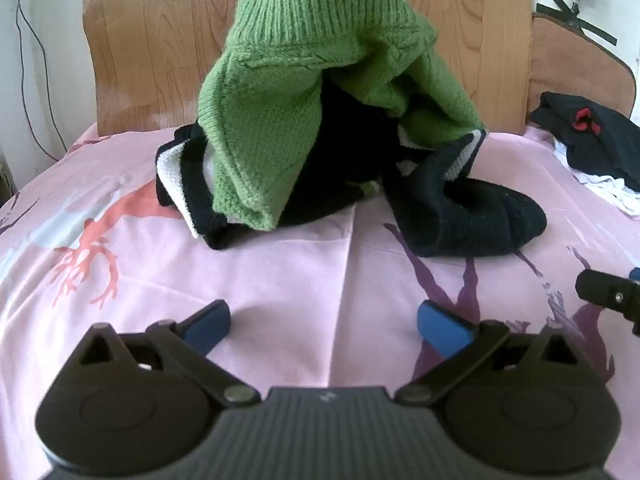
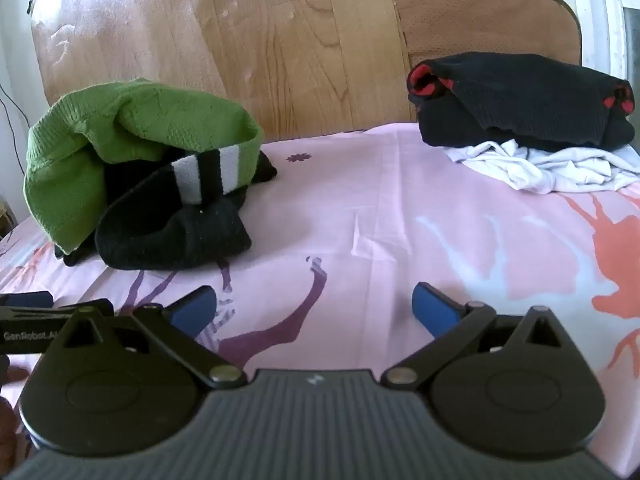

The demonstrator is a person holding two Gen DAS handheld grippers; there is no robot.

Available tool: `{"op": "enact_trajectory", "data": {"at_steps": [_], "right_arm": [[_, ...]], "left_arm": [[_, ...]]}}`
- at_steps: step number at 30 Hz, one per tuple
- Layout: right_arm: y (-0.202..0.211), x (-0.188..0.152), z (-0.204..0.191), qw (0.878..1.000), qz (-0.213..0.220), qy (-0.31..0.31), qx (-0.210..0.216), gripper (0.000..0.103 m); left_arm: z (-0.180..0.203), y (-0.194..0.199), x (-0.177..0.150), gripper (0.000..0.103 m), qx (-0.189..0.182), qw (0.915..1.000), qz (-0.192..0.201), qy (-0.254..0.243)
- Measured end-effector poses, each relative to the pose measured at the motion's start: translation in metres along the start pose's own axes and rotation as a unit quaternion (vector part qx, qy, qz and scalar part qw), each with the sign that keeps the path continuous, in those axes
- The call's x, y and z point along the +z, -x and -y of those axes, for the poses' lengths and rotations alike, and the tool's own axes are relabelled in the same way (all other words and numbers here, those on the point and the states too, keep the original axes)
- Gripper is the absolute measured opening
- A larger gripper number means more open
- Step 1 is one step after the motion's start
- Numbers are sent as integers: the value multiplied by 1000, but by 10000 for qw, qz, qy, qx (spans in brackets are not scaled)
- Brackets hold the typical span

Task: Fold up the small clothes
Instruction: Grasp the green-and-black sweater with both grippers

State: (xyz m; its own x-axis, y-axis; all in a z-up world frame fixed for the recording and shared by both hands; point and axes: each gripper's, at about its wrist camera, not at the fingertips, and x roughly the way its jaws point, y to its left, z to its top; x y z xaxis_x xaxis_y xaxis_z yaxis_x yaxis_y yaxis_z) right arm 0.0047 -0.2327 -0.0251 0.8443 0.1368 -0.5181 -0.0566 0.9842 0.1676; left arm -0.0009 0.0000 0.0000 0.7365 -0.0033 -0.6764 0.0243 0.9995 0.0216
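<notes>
A crumpled green knit sweater [image 1: 280, 112] with black and white striped parts lies in a heap on the pink sheet [image 1: 280, 280], straight ahead of my left gripper [image 1: 324, 326]. It also shows in the right wrist view [image 2: 132, 136] at the left, with a black sleeve [image 2: 172, 240] in front. My left gripper is open and empty, short of the heap. My right gripper [image 2: 314, 308] is open and empty over the sheet [image 2: 360, 220]. Its tip shows at the right edge of the left wrist view [image 1: 608, 294].
A folded black garment with red trim [image 2: 520, 100] sits on a crumpled white cloth [image 2: 540, 168] at the back right; it also shows in the left wrist view [image 1: 588, 136]. A wooden headboard [image 1: 160, 40] and a brown cushion [image 2: 480, 16] stand behind.
</notes>
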Motion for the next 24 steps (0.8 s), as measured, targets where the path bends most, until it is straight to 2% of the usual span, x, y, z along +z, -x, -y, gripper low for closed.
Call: {"op": "enact_trajectory", "data": {"at_steps": [3,5,7,9,12,15,16,18,19,22,24], "right_arm": [[1,0,0,10000,17,-26,20,103],[4,0,3,9998,91,-145,83,103],[8,2,9,9995,224,-188,147,103],[21,16,8,9980,536,75,339,97],[25,52,-4,9914,961,754,464,95],[10,91,-18,9803,1096,1463,743,92],[-2,102,-25,9754,1075,1716,871,92],[-25,114,-30,9696,954,1929,1168,91],[-40,124,-32,9684,873,1936,1311,91],[-80,150,-28,9705,557,1639,1679,91],[-112,162,-25,9715,365,1518,1782,91]], "left_arm": [[-6,6,-3,102,-226,9997,68,-92],[-19,28,-5,99,-198,9986,481,-23],[-39,42,0,100,40,9956,919,-175],[-53,47,14,100,90,9932,1099,-375],[-48,43,34,99,86,9876,1392,-728],[-32,29,41,89,1,9830,1502,-1055],[-30,22,43,83,-69,9824,1515,-1094],[-25,4,52,65,-44,9838,1414,-1102],[-27,-1,53,52,-14,9846,1363,-1092],[-39,-16,55,31,35,9878,1240,-941],[-49,-16,59,28,-43,9884,1238,-876]]}}
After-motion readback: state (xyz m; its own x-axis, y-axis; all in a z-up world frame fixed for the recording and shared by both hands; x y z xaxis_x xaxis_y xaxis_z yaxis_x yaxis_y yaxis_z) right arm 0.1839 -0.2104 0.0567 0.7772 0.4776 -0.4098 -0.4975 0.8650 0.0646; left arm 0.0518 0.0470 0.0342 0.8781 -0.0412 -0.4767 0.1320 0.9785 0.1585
